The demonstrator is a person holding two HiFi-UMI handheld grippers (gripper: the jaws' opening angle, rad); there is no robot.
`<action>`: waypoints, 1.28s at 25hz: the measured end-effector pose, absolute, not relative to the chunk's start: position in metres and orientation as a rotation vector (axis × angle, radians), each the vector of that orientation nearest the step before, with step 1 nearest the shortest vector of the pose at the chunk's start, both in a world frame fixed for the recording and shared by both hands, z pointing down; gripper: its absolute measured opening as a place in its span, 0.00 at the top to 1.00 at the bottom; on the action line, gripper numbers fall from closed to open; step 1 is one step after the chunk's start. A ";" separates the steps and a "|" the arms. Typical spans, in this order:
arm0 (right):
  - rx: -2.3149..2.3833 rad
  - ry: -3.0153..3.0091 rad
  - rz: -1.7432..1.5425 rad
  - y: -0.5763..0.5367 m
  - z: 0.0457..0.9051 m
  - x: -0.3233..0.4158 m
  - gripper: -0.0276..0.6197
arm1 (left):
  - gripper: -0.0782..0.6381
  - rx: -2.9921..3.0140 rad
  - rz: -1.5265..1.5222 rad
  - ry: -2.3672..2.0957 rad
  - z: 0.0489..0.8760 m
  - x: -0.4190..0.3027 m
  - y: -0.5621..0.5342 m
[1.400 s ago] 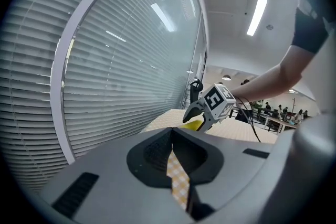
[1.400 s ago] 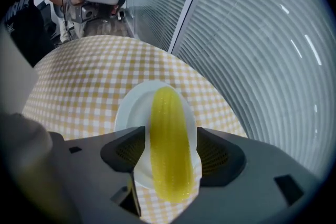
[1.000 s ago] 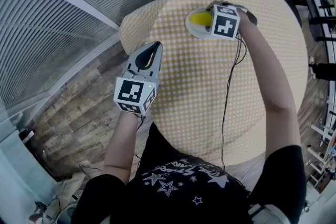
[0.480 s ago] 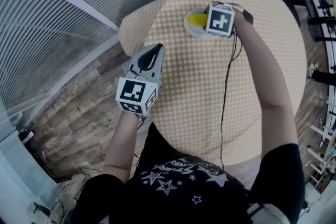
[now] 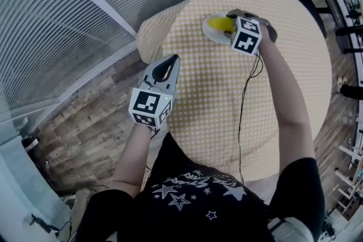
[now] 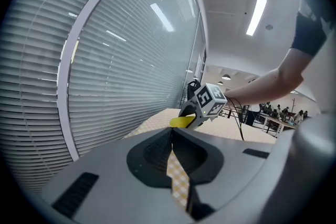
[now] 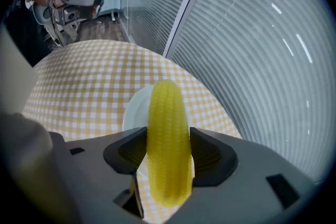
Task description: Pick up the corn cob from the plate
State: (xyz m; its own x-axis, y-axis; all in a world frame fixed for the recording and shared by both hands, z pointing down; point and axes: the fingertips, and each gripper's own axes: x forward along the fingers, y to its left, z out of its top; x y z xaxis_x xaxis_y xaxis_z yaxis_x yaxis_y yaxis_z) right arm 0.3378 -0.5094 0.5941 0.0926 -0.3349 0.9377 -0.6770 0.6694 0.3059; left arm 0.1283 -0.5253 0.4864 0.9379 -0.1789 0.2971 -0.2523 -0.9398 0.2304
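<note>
Change: right claw (image 7: 168,136) jaws have just been closing, with corn cob (image 7: 167,155) between them; pads pinch cob on both flanks.
Cob position: lengthwise in claw, directly above plate (image 7: 132,113), far tip over plate centre (contact with plate not resolvable).
Plate position: far side of tabletop (image 5: 227,99).
Left claw (image 6: 171,132): pressed together, empty, at tabletop edge, well apart from plate.
Meaning for task: grasp judged established; remaining step is lift clear of plate.
Risk: round cob may roll in pinch.
</note>
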 end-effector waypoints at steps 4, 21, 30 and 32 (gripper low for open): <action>0.956 -1.536 0.220 -0.502 0.563 0.324 0.56 | 0.88 2.853 0.385 -0.341 0.472 0.117 -0.515; 1.462 -1.753 -0.042 -0.390 0.401 0.223 0.56 | 0.88 2.992 0.270 -0.316 0.390 0.076 -0.401; 1.776 -2.001 0.110 -0.281 0.358 0.163 0.56 | 0.88 3.009 0.210 -0.300 0.366 0.039 -0.306; 1.867 -2.062 0.204 -0.256 0.356 0.158 0.56 | 0.88 3.010 0.203 -0.293 0.363 0.032 -0.283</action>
State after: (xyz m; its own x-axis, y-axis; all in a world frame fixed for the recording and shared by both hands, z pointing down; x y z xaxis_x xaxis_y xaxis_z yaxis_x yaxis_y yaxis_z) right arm 0.1578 -0.2556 0.3561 -0.0699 -0.9342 0.3500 -0.9847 0.1208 0.1258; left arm 0.0320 -0.2834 0.3628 0.9724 -0.1841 0.1435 -0.1989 -0.9753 0.0964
